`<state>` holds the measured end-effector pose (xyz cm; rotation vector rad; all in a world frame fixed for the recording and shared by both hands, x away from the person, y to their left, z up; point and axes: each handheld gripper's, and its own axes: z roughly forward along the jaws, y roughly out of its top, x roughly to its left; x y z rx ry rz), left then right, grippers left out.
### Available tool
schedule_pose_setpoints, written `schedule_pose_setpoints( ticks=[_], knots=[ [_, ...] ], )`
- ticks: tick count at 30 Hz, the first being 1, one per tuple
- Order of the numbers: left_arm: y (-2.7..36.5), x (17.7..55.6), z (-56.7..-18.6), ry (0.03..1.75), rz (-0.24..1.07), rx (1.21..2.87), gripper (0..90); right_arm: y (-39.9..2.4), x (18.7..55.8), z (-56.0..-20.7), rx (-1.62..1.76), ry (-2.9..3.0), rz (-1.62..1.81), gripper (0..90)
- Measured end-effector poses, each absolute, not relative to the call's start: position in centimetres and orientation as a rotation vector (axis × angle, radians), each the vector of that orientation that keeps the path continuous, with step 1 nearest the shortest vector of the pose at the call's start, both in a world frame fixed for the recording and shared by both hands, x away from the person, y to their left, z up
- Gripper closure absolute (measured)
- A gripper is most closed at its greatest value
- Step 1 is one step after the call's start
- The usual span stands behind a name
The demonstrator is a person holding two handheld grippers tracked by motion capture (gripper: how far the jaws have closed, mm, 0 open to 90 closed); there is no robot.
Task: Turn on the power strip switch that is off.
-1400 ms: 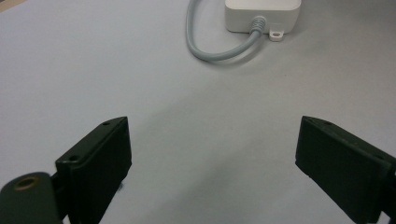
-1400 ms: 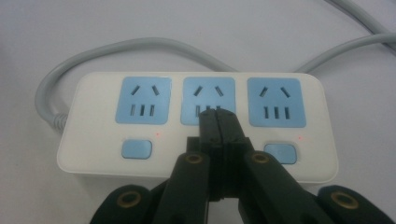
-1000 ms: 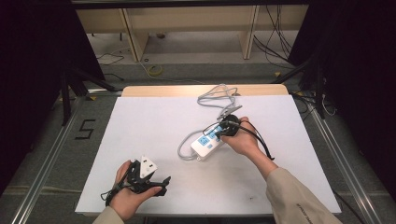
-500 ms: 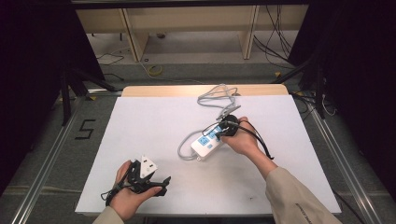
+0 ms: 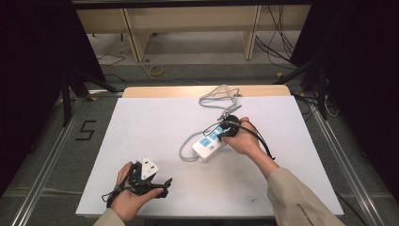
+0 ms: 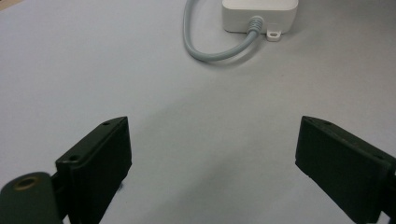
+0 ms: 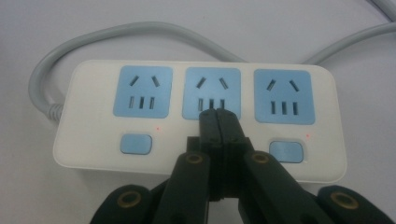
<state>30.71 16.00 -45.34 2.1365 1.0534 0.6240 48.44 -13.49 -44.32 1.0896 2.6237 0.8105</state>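
A white power strip (image 5: 207,145) with three blue sockets lies at the middle of the white table (image 5: 155,122). In the right gripper view the power strip (image 7: 93,140) faces me, and my right gripper (image 7: 217,114) is shut, its tips over the lower edge of the middle socket (image 7: 211,91). They cover the middle switch; blue switches (image 7: 136,143) show left and right. In the high view my right gripper (image 5: 225,129) sits over the strip's far end. My left gripper (image 5: 157,178) rests near the front left, open (image 6: 210,154) with nothing between its jaws, pointing at the strip's cable end (image 6: 259,14).
The strip's grey cable (image 5: 219,96) loops from its near end (image 6: 210,51) and coils at the table's far edge. A wooden strip (image 5: 155,91) borders that far edge. Shelving and loose cords stand on the floor beyond. Bare white surface lies between the two grippers.
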Motion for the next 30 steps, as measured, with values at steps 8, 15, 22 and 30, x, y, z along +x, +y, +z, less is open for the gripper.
schedule_pose_setpoints(
  ticks=[8, 15, 22, 30],
  knots=[
    [16.0, 30.71, -45.33, 1.051, 0.624, 2.138, 10.2, -13.26, 48.63, -44.23, 1.085, 2.642, 0.772, 90.0],
    [15.98, 30.7, -45.31, 1.05, 0.626, 2.14, 10.2, -13.11, 48.69, -44.21, 1.086, 2.647, 0.758, 90.0],
    [15.97, 30.72, -45.28, 1.048, 0.628, 2.141, 10.3, -12.91, 48.73, -44.14, 1.089, 2.651, 0.735, 90.0],
    [15.93, 30.71, -45.29, 1.047, 0.627, 2.142, 10.3, -12.87, 48.87, -44.09, 1.092, 2.66, 0.724, 90.0]
  ],
)
